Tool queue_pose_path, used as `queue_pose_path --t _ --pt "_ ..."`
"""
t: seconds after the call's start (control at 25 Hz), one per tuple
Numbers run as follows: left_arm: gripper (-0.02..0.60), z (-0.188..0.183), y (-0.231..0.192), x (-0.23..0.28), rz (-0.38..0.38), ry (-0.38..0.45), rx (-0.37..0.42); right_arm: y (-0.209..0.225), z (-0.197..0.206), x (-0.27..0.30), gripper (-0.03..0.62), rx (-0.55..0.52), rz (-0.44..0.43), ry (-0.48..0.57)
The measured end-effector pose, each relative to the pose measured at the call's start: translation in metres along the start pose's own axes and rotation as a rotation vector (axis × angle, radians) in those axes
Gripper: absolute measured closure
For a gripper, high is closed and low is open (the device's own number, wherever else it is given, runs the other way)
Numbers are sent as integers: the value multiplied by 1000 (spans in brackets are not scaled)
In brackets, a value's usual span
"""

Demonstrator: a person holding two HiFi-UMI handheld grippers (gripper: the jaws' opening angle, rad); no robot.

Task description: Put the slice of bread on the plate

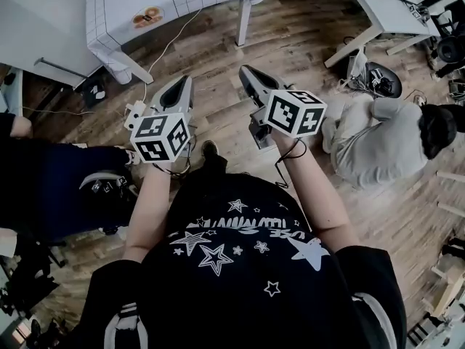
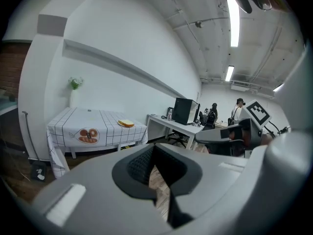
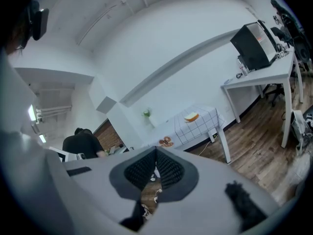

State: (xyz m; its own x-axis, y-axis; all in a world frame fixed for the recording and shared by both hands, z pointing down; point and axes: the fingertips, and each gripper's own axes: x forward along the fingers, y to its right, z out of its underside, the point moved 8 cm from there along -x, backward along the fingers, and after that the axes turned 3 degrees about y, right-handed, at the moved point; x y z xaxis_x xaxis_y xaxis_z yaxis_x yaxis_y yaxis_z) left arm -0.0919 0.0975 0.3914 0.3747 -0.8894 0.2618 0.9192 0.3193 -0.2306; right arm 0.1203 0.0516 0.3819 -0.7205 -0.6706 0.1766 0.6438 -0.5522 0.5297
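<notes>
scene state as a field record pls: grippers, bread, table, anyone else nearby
left gripper: shut, nothing between the jaws
right gripper: shut, nothing between the jaws
slice of bread: lying on the table, far from both grippers
table: covered with a checked cloth, across the wooden floor from the grippers
plate: cannot tell whether one lies under the bread, too small
other person: crouched on the floor, to the right
task: bread not yet picked up
</notes>
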Motion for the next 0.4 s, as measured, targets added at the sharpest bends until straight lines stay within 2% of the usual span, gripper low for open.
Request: queue_pose_path --t 0.4 --pt "572 3 33 -50 -24 54 2 -31 15 -44 580 -52 -26 -29"
